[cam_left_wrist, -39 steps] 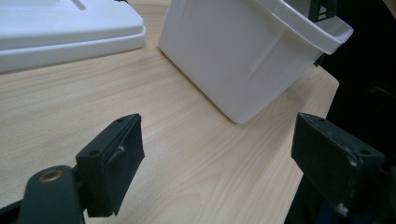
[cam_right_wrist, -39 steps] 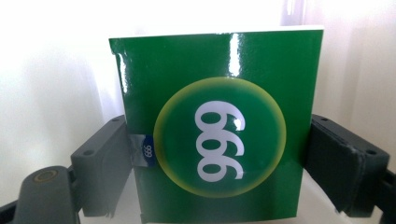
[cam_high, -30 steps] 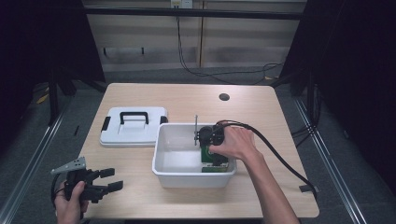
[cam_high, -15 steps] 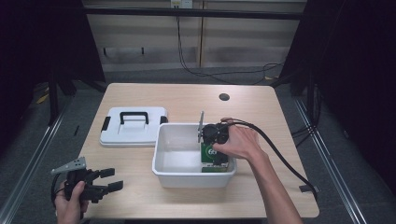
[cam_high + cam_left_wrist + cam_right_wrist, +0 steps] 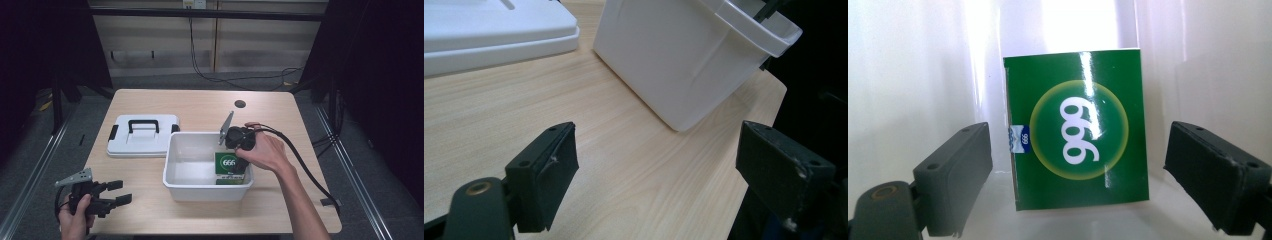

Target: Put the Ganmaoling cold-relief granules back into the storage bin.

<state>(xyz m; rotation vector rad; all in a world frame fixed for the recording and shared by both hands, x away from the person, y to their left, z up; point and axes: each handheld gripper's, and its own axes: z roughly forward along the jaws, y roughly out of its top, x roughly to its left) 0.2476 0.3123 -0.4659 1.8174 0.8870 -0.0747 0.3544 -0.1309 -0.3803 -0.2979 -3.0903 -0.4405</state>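
Pale wood grain covers the table point(image 5: 200, 107), which is seen whole from the high view, with a small dark round hole point(image 5: 240, 104) set near its far edge. On its near half a white plastic bin point(image 5: 175, 165) is stood, open at the top, and just beside it on the left a flat white lid point(image 5: 142, 142) with a black handle and black side clips is laid. From the left gripper view the bin's outer wall and rolled rim point(image 5: 684, 65) are seen from low down, and the lid's edge point(image 5: 499, 40) lies across the top left corner; the inside of the bin is hidden there.

Inside the bin, at its right end, a green box point(image 5: 229, 167) is stood upright against the wall. In the right gripper view its glossy face point(image 5: 1078, 130) is shown close up: large white digits inside a yellow-green ring read "999", or "666" as seen from the high view, and a small blue-and-white tag at its left edge carries the same digits.

The right gripper point(image 5: 239, 145) is held over the bin's right rim by a hand point(image 5: 265, 150); its jaws are spread wide to either side of the box, with clear gaps, and nothing is gripped. The left gripper point(image 5: 112, 192) is held in a hand point(image 5: 75, 215) at the table's near left edge, jaws wide apart and empty above bare wood.
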